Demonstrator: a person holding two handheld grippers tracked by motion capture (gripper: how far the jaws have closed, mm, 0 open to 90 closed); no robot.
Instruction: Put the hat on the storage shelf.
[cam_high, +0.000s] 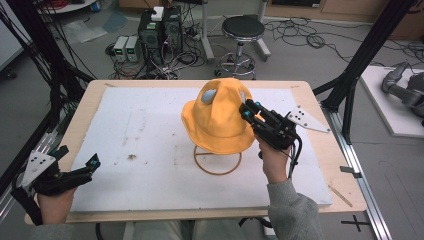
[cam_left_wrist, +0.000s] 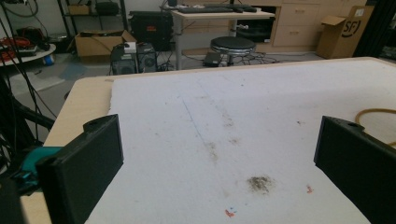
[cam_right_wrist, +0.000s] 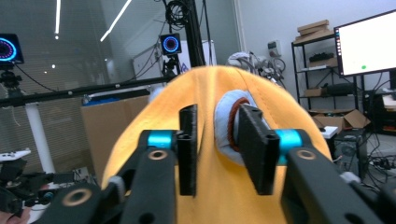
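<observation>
**A:** so where's the hat sitting right now?

**B:** The yellow bucket hat (cam_high: 216, 120) is perched on a wire stand (cam_high: 217, 161), roughly mid worktop (cam_high: 310, 95), a bit toward the right side. The stand's round base ring lies flat on the white foam mat (cam_high: 150, 145) that covers most of the top. The hat has a pale blue patch on its crown, and another one with a reddish ring on the side facing the right gripper.

**A:** and the right gripper?

**B:** The right gripper (cam_high: 246, 109) is pressed up against the hat's right side, held in the person's right hand (cam_high: 274, 160). In the right gripper view the jaws stand a little apart with a fold of yellow fabric between them, right beside that ringed patch. Whether they're actually pinching the cloth, I honestly can't tell, there's a visible gap.

**A:** left one?

**B:** The left gripper (cam_high: 94, 162) is way off at the near left corner, well apart from the hat, in the left hand (cam_high: 52, 205). Jaws spread wide, nothing in them, and in its own view they look out over the stained mat, with a curve of the stand's ring at the right edge.

**A:** background?

**B:** Black stool (cam_high: 242, 29) and some computer boxes (cam_high: 160, 30) on the floor behind.
</observation>
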